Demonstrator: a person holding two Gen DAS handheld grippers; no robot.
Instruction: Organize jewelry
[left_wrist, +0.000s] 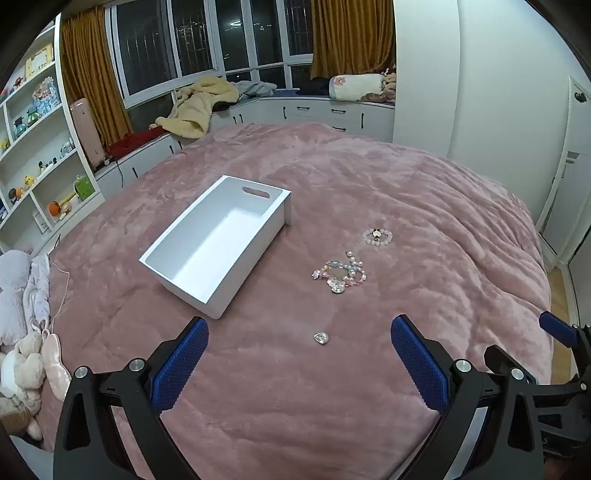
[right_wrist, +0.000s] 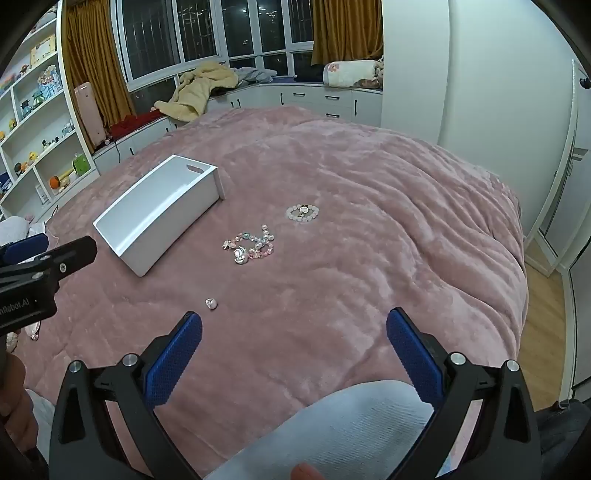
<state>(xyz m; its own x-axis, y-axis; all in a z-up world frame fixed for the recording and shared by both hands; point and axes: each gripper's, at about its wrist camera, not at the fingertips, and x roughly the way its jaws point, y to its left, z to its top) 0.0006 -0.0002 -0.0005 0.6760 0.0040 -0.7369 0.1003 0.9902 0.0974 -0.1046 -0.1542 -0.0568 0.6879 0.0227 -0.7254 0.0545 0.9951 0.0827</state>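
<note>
Two grippers, left gripper (left_wrist: 299, 345) and right gripper (right_wrist: 294, 338), hover with jaws wide open, empty, over pink plush bed (left_wrist: 406, 184); white rectangular plastic bin (left_wrist: 218, 245) sits mid-bed.

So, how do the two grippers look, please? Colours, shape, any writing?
Both alike: the left gripper and the right gripper have black frames with silver bolts and two jaws faced with blue textured pads. White lettering, partly cut off, marks the left one's side.

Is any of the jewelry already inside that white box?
No. The white box shows only a bare white floor, and all the jewelry lies on the pink blanket beside it.
</note>
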